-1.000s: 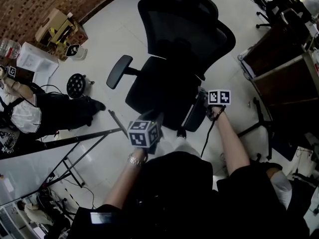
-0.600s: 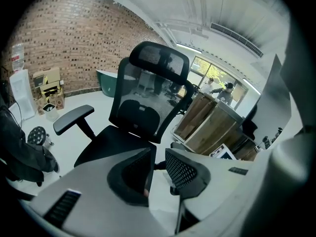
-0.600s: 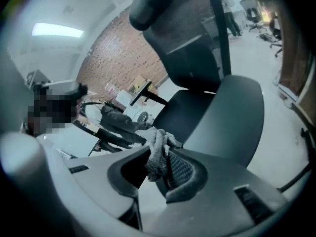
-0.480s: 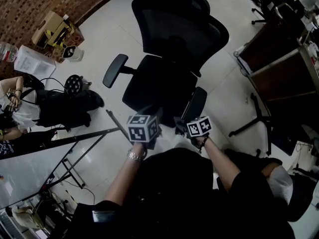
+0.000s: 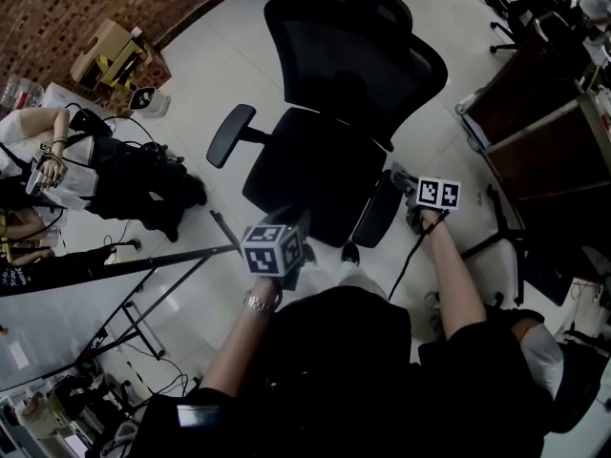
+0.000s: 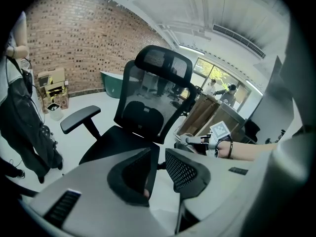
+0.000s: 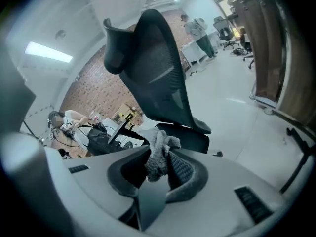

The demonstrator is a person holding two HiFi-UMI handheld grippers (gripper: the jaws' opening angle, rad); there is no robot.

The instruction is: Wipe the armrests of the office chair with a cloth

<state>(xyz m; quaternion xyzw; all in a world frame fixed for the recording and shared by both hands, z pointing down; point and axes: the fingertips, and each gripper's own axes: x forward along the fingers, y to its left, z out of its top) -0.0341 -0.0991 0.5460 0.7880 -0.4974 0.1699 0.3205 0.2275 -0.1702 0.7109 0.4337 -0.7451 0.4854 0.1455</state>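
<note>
Grey cloth [image 7: 158,156] pinched in R tool [image 7: 158,172], just beside armrest [image 5: 376,215] of office chair [image 5: 315,156], L tool [image 6: 158,166] jaws apart, nothing betw.

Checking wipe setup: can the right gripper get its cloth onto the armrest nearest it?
Probably yes: the right gripper, shut on the cloth, sits just beside that armrest, with nothing visible between them.

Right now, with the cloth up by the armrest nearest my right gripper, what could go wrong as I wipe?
1. The right gripper pinches only a bunched fold of the grey cloth. Dragging it along the armrest may pull it out of the fingers.
2. The left gripper is open and off the office chair, so nothing steadies the chair. A firm push could probably swivel or roll it away.
</note>
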